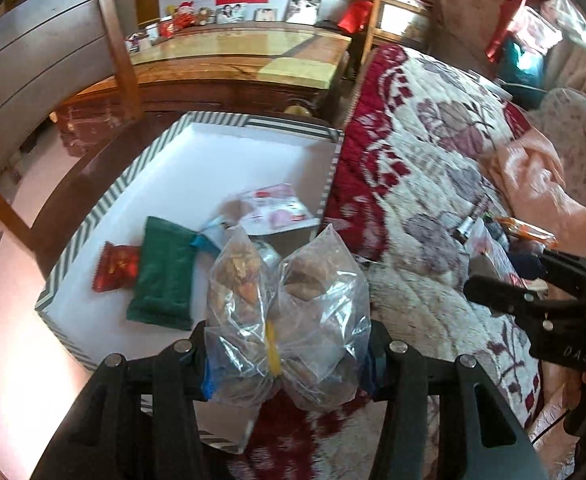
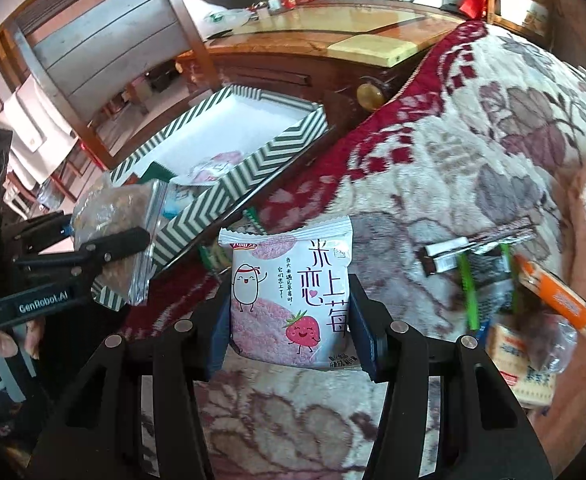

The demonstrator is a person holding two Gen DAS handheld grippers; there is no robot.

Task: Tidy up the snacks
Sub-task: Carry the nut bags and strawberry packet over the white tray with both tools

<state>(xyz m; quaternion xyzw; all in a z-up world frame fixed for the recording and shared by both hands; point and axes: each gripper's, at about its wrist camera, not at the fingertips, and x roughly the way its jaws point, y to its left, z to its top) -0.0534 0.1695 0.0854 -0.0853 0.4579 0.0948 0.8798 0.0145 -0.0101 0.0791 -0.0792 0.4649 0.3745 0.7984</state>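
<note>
A: Your left tool (image 1: 287, 364) is clamped on a clear bag of brown snacks (image 1: 285, 312), held over the near corner of the striped box (image 1: 105, 200). What's your right doing?

B: Your right tool (image 2: 289, 328) grips a pink strawberry rice-cracker packet (image 2: 293, 300) above the flowered blanket (image 2: 473, 140).

A: Inside the box lie a green packet (image 1: 165, 276), a small red packet (image 1: 117, 266) and a pink-and-white packet (image 1: 277, 208).

B: More wrapped snacks (image 2: 533, 300) sit on the bed, right of your packet.
</note>
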